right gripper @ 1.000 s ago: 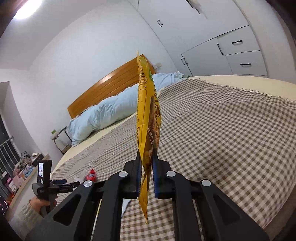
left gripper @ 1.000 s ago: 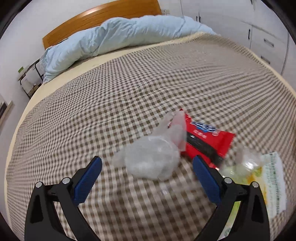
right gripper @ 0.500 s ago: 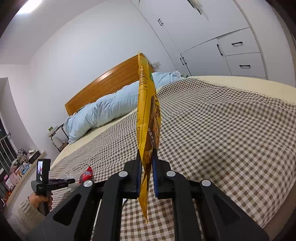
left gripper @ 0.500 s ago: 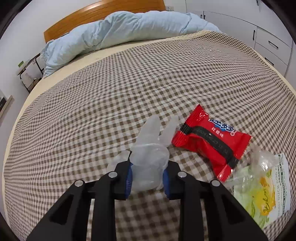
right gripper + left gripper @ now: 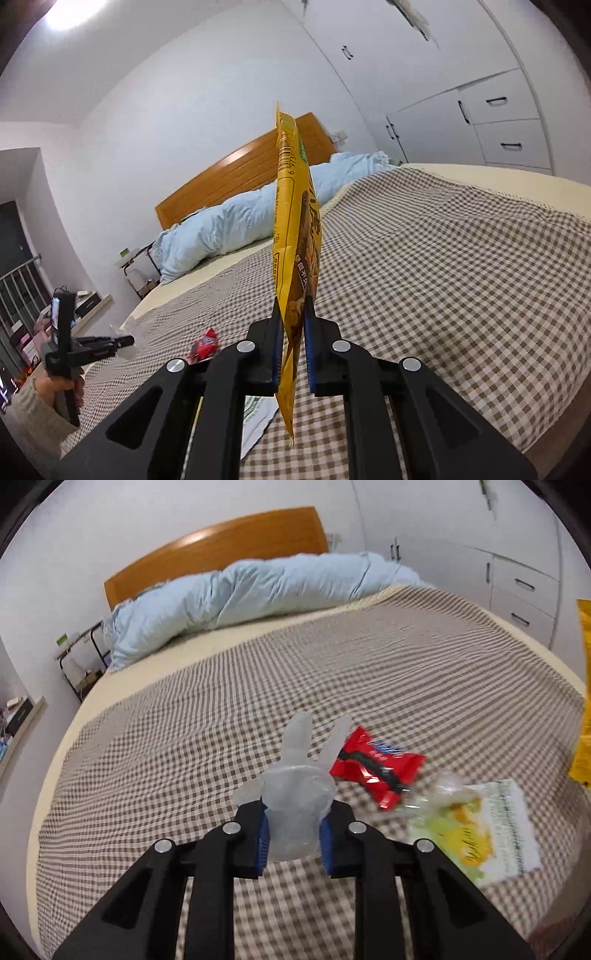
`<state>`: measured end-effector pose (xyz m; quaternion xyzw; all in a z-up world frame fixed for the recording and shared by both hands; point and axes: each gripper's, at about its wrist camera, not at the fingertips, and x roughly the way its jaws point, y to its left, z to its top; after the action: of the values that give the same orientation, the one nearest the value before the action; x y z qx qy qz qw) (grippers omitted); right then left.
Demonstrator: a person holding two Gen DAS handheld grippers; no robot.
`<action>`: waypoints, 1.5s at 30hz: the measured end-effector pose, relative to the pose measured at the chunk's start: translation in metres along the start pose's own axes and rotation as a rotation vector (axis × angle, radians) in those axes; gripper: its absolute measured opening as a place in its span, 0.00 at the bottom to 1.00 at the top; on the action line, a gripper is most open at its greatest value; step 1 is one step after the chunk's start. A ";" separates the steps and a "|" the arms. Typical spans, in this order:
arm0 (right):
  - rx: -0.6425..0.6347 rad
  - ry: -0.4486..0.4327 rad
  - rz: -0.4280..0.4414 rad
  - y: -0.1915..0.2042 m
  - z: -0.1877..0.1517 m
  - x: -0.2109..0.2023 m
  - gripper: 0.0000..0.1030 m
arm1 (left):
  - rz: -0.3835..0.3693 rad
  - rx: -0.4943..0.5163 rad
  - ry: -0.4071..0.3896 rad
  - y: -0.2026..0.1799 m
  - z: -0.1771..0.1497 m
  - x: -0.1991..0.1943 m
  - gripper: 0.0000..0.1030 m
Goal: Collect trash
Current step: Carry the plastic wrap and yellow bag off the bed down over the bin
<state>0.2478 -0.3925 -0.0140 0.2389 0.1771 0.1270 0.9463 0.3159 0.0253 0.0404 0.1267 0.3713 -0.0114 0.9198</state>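
While the left gripper (image 5: 293, 829), jaws just closed, pinches the clear plastic glove (image 5: 295, 797) above the checked bedspread (image 5: 184, 760), the right gripper (image 5: 293, 347) clamps 1 yellow snack bag (image 5: 295, 236); both items look light, limp, slippery; grip bunched middles.

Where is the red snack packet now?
In the left wrist view, the red snack packet lies on the checked bedcover, right of the held clear glove.
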 end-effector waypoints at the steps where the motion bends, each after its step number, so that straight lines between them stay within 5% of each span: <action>1: -0.003 -0.001 0.014 0.003 -0.001 -0.004 0.10 | -0.001 0.002 -0.012 -0.003 -0.001 -0.010 0.19; 12: -0.021 0.000 0.118 0.022 -0.013 -0.055 0.10 | -0.079 -0.023 -0.141 -0.036 -0.044 -0.131 0.19; 25: -0.059 0.082 0.111 0.028 -0.069 -0.129 0.10 | -0.217 0.064 -0.189 -0.110 -0.122 -0.213 0.19; 45: -0.003 0.297 0.044 0.019 -0.179 -0.162 0.10 | -0.366 0.065 -0.085 -0.162 -0.261 -0.201 0.19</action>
<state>0.0271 -0.3556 -0.1072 0.2198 0.3095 0.1821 0.9070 -0.0258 -0.0833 -0.0381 0.0862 0.3485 -0.1957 0.9126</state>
